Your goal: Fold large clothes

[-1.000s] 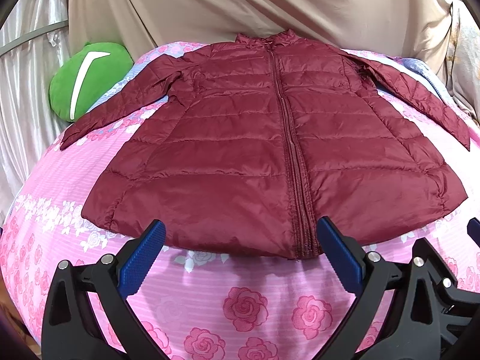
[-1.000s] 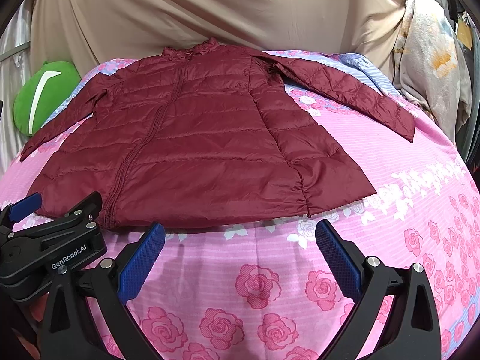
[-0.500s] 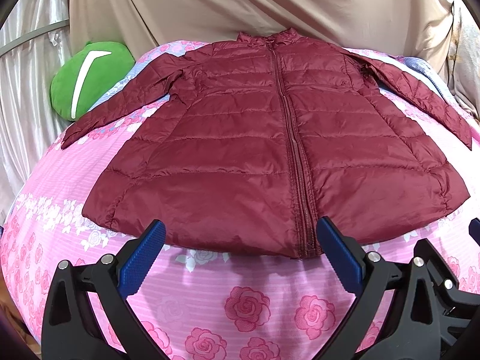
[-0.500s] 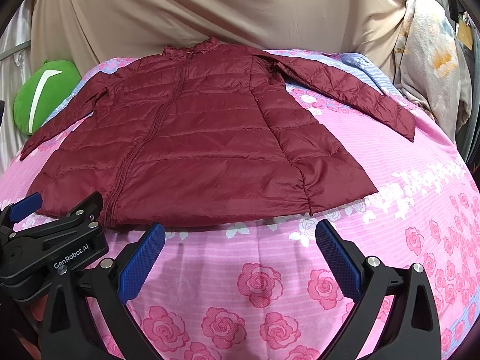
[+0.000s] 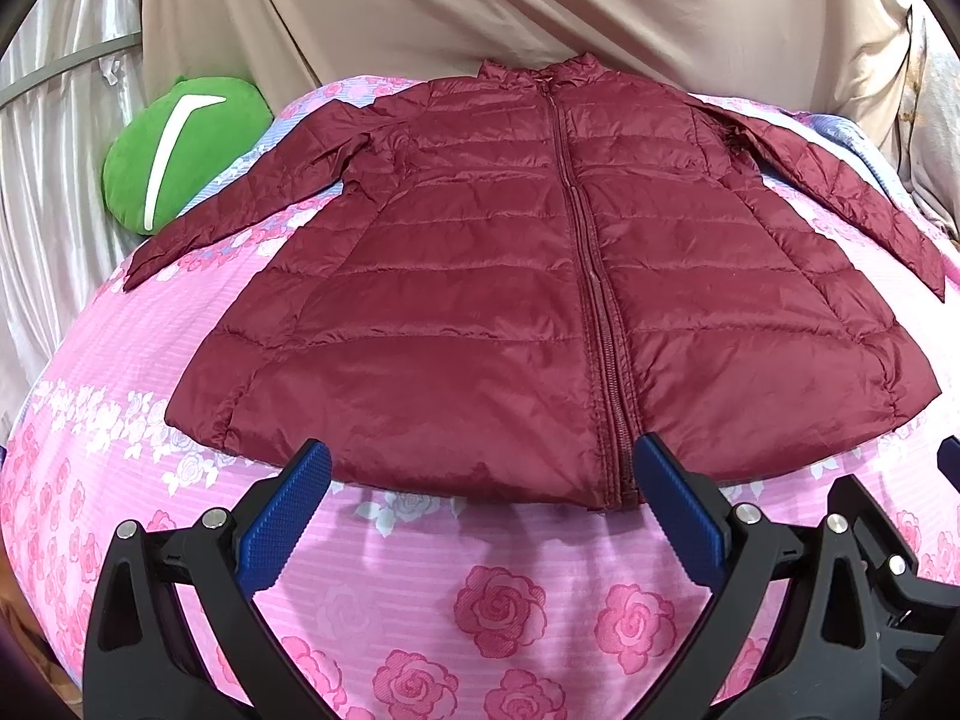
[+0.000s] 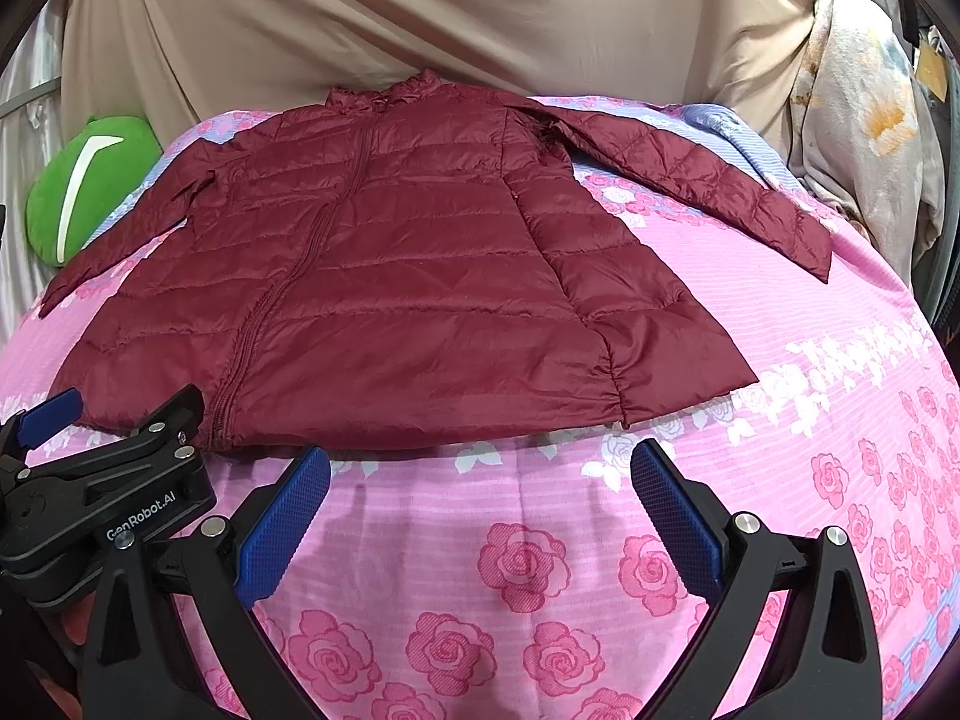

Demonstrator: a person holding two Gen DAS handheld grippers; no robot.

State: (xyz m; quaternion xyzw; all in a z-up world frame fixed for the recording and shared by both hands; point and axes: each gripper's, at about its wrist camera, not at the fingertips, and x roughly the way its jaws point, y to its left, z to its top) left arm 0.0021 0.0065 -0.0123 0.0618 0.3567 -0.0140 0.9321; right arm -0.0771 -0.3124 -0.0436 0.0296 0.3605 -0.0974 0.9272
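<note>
Starting well means bringing the wide-open left gripper [image 5: 480, 498] and equally spread right gripper [image 6: 480, 498], both empty, onto matching hem corners of the jacket [image 5: 540, 300] spread mid-frame.

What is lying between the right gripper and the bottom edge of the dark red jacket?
Only bare pink rose-print bedsheet separates the right gripper from the jacket hem; nothing else lies there. The right wrist view shows this.
</note>
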